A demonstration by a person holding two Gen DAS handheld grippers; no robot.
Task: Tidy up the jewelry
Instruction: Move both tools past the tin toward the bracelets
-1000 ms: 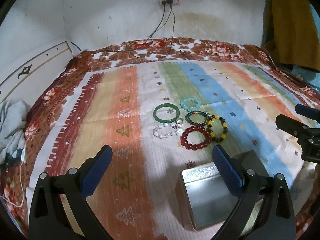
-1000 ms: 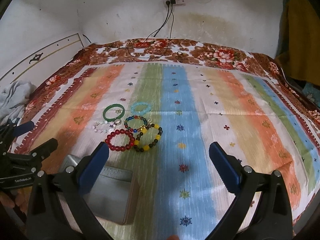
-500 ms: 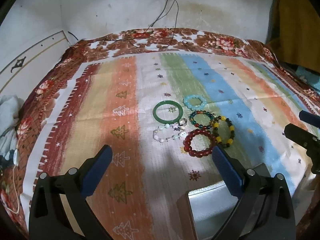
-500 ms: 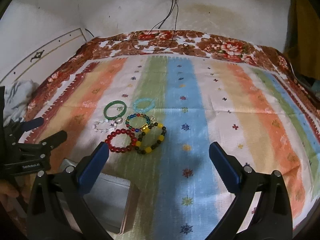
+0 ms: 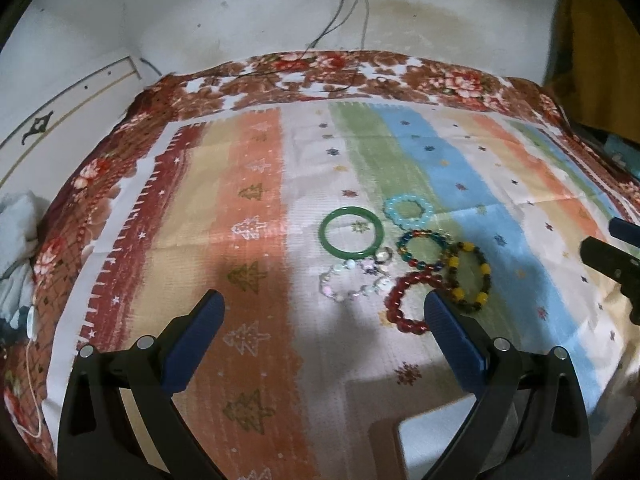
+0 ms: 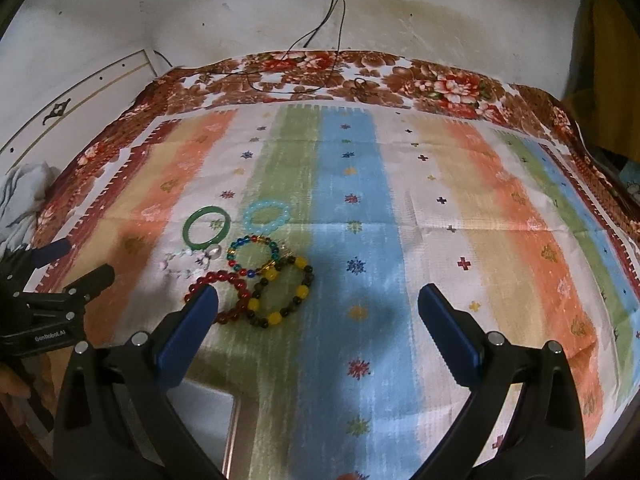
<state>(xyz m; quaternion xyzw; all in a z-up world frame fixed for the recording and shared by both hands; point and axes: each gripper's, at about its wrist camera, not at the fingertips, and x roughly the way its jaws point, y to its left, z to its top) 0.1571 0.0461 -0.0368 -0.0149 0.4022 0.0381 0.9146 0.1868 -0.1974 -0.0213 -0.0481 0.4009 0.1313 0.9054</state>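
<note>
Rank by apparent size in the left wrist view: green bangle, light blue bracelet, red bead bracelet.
1. green bangle and red bead bracelet: look alike, and the red one lies nearer and partly hidden, so unsure.
2. light blue bracelet: smallest.

Bare striped cloth [image 6: 440, 240] lies right of the clustered bracelets [image 6: 256, 268]; the metal tin [image 6: 208, 420] sits just before them.

You see a soft woven striped cloth [image 6: 400, 240], a smooth shiny green bangle [image 5: 352, 233], glossy see-through red beads [image 5: 404, 300], a shiny metal tin [image 6: 208, 420], and matt black plastic grippers with blue pads [image 6: 188, 336].
</note>
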